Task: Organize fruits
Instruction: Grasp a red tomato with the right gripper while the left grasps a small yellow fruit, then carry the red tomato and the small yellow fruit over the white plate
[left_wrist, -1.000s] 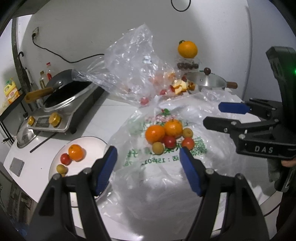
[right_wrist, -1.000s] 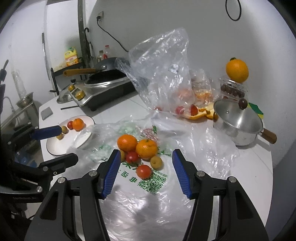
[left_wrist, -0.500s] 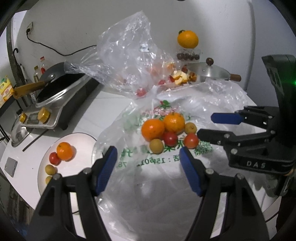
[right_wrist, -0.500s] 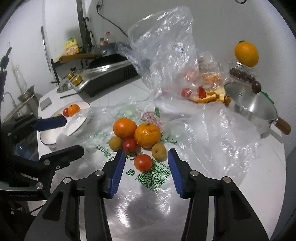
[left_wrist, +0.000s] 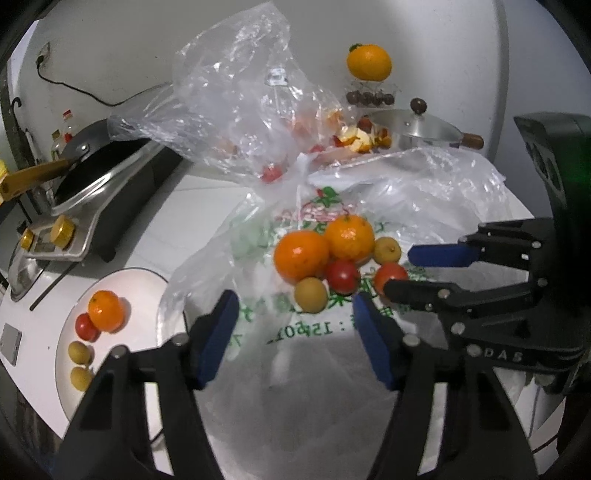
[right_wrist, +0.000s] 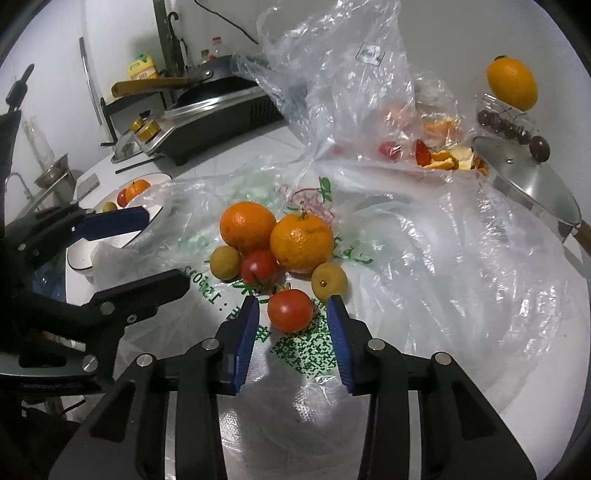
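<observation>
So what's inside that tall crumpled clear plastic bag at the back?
Through the tall crumpled clear plastic bag, a small red tomato and blurry orange shapes show. The folds hide whatever else is inside.

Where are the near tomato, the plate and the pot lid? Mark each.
near tomato (right_wrist: 290, 310), right wrist view, middle of its skin
plate (left_wrist: 122, 280), left wrist view, bare far rim
pot lid (left_wrist: 417, 127), left wrist view, dome

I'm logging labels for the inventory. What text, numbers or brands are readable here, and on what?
"DAS": on the right tool's black body.
Green digits, mirrored through the printed plastic bag: partly "1580", the rest unreadable.
Green QR-like pattern and characters on that bag: too blurred.
Sticker on the clear bag: too small.
Yellow bottle label: too small.
</observation>
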